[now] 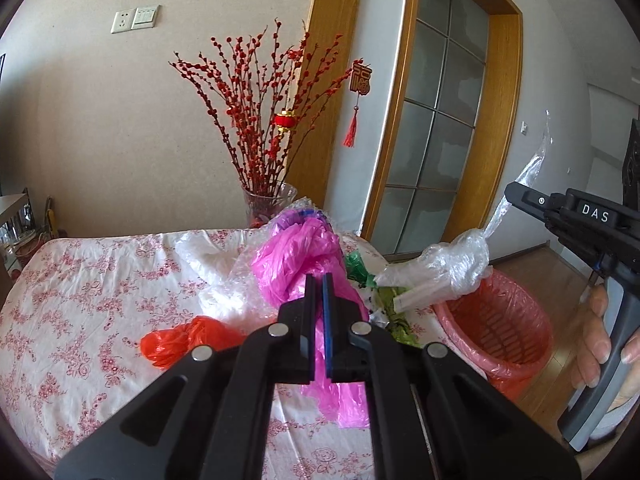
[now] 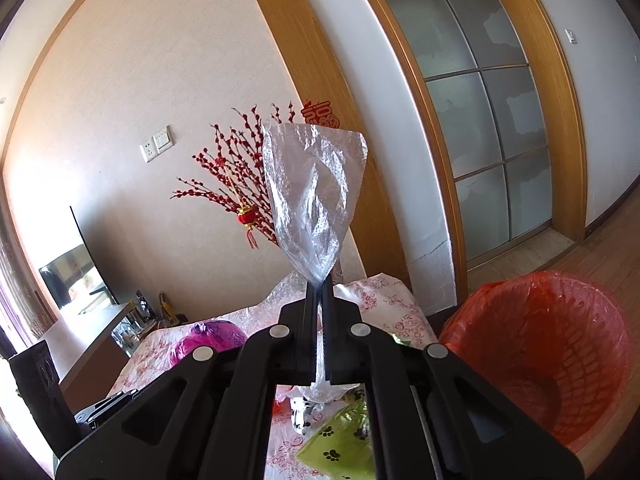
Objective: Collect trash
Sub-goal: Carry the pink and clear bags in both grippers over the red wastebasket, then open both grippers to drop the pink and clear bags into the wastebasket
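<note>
Pinching clear bag between jaws

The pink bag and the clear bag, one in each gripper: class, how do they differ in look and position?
The pink bag is opaque and vivid; the clear bag is see-through. The pink bag hangs over the flowered tablecloth in the left gripper; the clear bag, in the right gripper, is lifted beside the red-lined bin. Both are crumpled thin plastic, pinched by shut jaws.
</note>
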A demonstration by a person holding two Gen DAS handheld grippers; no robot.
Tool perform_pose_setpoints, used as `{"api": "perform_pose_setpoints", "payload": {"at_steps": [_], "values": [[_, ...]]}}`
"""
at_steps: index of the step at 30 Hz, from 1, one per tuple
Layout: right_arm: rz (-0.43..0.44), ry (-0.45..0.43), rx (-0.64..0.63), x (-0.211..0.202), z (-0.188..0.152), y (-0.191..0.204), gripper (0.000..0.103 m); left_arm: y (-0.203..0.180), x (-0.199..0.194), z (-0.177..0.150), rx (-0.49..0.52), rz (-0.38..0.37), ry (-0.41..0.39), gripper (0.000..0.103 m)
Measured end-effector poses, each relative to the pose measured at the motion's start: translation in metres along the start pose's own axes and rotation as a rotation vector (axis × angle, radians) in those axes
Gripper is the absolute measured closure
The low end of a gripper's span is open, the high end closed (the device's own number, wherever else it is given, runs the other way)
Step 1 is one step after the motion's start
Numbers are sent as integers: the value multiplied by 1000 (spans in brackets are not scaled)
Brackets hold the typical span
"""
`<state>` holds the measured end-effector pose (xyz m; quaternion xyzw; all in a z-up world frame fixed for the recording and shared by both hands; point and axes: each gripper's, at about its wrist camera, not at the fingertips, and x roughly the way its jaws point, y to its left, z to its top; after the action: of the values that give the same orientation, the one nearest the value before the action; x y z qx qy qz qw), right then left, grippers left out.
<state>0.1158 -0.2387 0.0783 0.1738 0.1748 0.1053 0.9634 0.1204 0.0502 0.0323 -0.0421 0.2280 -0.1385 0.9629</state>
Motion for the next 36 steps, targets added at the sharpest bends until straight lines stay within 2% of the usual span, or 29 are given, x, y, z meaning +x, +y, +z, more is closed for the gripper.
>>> {"api": "perform_pose_setpoints", "payload": {"at_steps": [9, 18, 28, 36], "values": [[-160, -41, 19, -22, 14, -53, 100, -56, 16, 13, 74, -144, -8, 99], [-323, -37, 62, -45, 12, -109, 100, -125, 52, 16, 126, -309, 33, 99], [-394, -10, 123, -48, 14, -151, 100, -188, 94, 11, 154, -436, 78, 98], [-399, 12, 148, -45, 17, -165, 100, -210, 131, 4, 143, -467, 154, 96]]}}
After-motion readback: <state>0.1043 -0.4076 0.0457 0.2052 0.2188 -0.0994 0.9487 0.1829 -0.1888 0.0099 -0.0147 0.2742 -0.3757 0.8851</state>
